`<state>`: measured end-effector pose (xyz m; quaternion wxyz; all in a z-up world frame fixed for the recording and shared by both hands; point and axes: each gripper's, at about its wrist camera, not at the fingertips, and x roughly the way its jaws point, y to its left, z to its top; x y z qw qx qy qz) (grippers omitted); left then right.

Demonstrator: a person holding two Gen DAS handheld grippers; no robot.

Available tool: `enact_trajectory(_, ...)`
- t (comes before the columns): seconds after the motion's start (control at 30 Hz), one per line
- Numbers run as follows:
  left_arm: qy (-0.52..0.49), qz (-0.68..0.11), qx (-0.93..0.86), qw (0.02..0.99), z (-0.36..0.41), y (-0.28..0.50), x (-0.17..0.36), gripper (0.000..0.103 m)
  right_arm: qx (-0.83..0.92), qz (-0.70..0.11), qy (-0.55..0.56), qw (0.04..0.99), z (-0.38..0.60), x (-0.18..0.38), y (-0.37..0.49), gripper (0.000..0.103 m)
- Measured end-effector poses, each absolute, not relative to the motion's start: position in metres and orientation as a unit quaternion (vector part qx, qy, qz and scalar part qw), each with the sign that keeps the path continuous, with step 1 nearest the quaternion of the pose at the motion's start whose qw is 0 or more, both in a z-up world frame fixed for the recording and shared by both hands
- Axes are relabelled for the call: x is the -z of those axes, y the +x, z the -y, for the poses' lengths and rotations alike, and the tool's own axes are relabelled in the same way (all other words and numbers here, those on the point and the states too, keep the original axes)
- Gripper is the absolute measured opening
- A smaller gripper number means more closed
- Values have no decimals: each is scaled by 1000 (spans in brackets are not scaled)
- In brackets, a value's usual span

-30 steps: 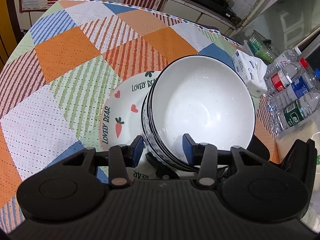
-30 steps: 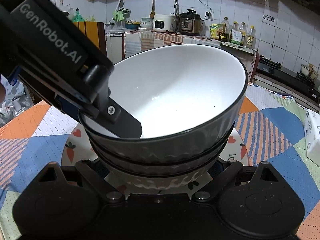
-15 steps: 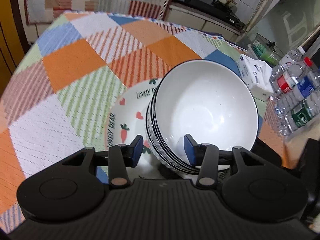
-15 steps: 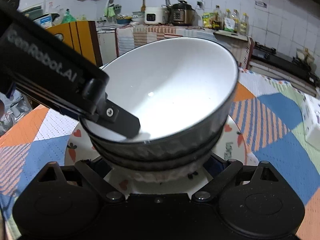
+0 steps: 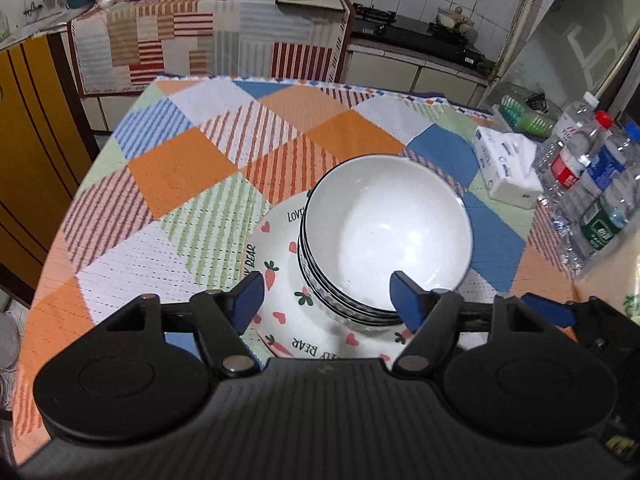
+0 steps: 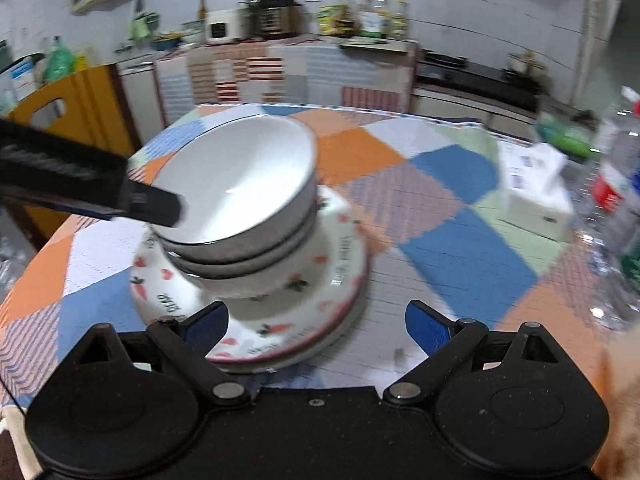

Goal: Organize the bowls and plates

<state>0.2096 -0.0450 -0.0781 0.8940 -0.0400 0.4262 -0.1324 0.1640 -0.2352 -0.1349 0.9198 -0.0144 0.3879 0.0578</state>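
Your table [image 5: 192,168] wears a cloth of orange, blue, green and striped diamonds, and it fills the view ahead of both sets of jaws. Beyond its far edge a counter [image 5: 208,36] draped in a striped patchwork cloth carries a cooker and bottles against white tile; a black stove [image 5: 416,36] sits further right.

Your left gripper [image 5: 327,300] has just been opening. Its jaws stand well apart with the near rim of the bowls [image 5: 384,236] between the blue pads, and neither pad presses on it. The bowls are nested in a stack that rests on the plate [image 5: 276,256], the one printed with carrots and hearts, right in front of those jaws.

Your right gripper [image 6: 316,328] is wide open and holds nothing. The plate's near edge lies just ahead of its left pad, and the bowls sit beyond, left of the midline. The view is blurred.

Right of both jaws, well clear of the stack, a tissue pack [image 5: 508,164] lies on the cloth, with water bottles [image 5: 588,184] crowded at the table's right edge. From the right wrist, the left gripper's finger [image 6: 156,204] reaches over the bowls' left rim.
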Motion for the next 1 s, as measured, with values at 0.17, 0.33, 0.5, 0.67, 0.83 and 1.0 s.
enact_trajectory(0.17, -53, -415, 133, 898, 39, 186, 55, 79, -21, -407, -25, 913, 244, 112, 154, 97)
enact_trajectory(0.33, -55, -413, 135, 899, 33, 161, 41, 85, -13, -410, -14, 912, 251, 89, 138, 97)
enact_trajectory(0.5, -24, -397, 122, 909, 29, 134, 29, 92, -4, -420, -7, 908, 254, 72, 120, 97)
enact_trajectory(0.67, -7, -372, 110, 921, 24, 107, 17, 98, -1, -410, 3, 912, 250, 54, 97, 97)
enact_trajectory(0.83, 10, -353, 100, 930, 24, 85, 10, 100, -7, -396, 2, 918, 242, 40, 76, 97)
enact_trajectory(1.0, 5, -353, 100, 930, 20, 77, 13, 100, 0, -378, -4, 926, 233, 32, 61, 97)
